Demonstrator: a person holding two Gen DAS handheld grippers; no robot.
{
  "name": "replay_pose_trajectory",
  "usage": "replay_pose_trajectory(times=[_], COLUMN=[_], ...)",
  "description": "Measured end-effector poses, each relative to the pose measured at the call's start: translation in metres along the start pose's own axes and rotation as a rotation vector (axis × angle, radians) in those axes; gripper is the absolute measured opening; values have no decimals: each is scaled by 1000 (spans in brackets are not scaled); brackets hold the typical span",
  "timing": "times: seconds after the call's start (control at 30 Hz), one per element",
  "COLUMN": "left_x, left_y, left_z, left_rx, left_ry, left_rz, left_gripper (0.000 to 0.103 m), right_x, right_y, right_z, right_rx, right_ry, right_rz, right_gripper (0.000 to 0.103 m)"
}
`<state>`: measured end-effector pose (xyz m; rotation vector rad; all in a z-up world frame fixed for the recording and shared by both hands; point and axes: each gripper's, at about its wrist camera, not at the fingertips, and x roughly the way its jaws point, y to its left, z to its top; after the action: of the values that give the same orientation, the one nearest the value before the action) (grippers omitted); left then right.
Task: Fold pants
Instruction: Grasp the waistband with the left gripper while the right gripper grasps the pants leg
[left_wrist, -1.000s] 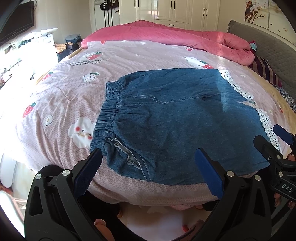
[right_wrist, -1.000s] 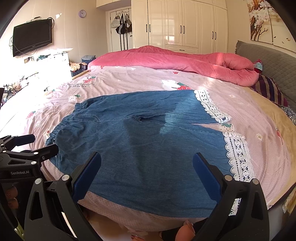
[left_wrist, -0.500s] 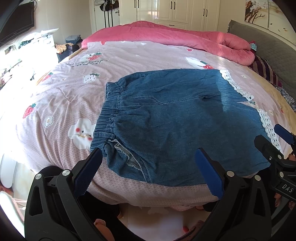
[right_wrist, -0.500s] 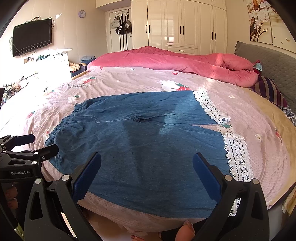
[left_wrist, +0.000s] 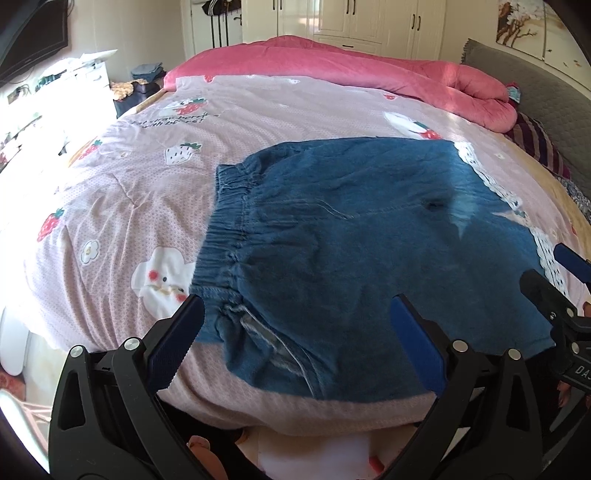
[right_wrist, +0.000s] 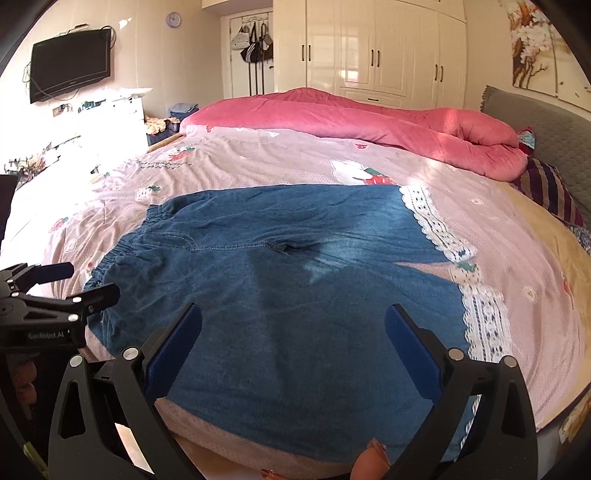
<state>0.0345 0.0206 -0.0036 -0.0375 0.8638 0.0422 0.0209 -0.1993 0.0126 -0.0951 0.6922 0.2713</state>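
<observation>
While both grippers are wide open and hold nothing, the pants (right_wrist: 295, 295) lie flat on the bed (right_wrist: 258, 166), with the near long edge close to the bed's front edge. The left gripper (left_wrist: 295, 343) hangs just before the waistband (left_wrist: 221, 236) corner of the pants, and the right gripper (right_wrist: 295, 347) hangs over the near leg, closer to the lace hem (right_wrist: 484, 321).

I judge that the first fold is not yet begun. To do it well, each gripper should take the near edge of the pants, one at the waistband corner and one near the hem, and pinch only the denim, not the sheet under it. Then both should lift together and carry the near leg over the far leg, so the two edges meet evenly. If one side goes faster, the cloth will probably twist.

The bed under the pants has a pink sheet with strawberry prints, soft and a little wrinkled. Behind the pants lies a pink duvet (right_wrist: 351, 118), and beyond it white wardrobes (right_wrist: 369, 48). Left of the pants, on the wall, hangs a TV (right_wrist: 70, 64).
</observation>
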Motion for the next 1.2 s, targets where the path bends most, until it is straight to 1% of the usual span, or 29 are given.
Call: replay_pose_trajectory(times=[0.13, 0.3, 0.33, 0.47, 0.6, 0.67, 0.7, 0.73, 0.8, 0.83, 0.9, 0.97, 1.03, 1.1, 1.2], left_x=[17, 44, 51, 83, 116, 128, 130, 135, 142, 144, 150, 156, 164, 170, 167], left_y=[20, 48, 53, 66, 78, 81, 80, 81, 81, 80, 76, 74, 76, 81, 86], left_z=[21, 55, 64, 92, 112, 118, 120, 123, 127, 128, 130, 132, 133, 132, 132], left_rx=[-24, -48, -41, 5, 22, 38, 44, 50, 50, 54, 76, 90, 88, 78, 67], left_ry=[5, 3, 5, 31, 88, 91, 89, 93, 104, 106, 114, 124, 137, 149, 125], left_rz=[1, -20, -26, -29, -84, -93, -99, -111, -138, -145, -148, -131, -113, -121, -148], left_gripper=[94, 94, 94, 94, 94, 93, 90, 83, 76, 70, 64, 55, 37, 33, 31], right_x=[20, 48, 56, 82, 103, 116, 122, 130, 142, 151, 166, 182, 198, 212, 231], right_y=[4, 12, 14, 16, 14, 13, 12, 12, 9, 7, 4, 2, 3, 7, 16], right_z=[18, 41, 47, 64, 79, 87, 92, 98, 106, 112, 122, 133, 142, 150, 157], right_rx=[-53, -126, -148, -183, -180, -191, -195, -199, -192, -182, -174, -181, -201, -233, -279], right_ry=[22, 49, 52, 75, 99, 109, 116, 125, 139, 153, 173, 187, 201, 214, 243], right_rz=[44, 108, 126, 137, 154, 156, 150, 154, 167, 179, 200, 204, 213, 214, 239], right_gripper=[99, 99, 99, 99, 99, 99, 99, 99, 99, 99, 99, 99, 99, 99, 99])
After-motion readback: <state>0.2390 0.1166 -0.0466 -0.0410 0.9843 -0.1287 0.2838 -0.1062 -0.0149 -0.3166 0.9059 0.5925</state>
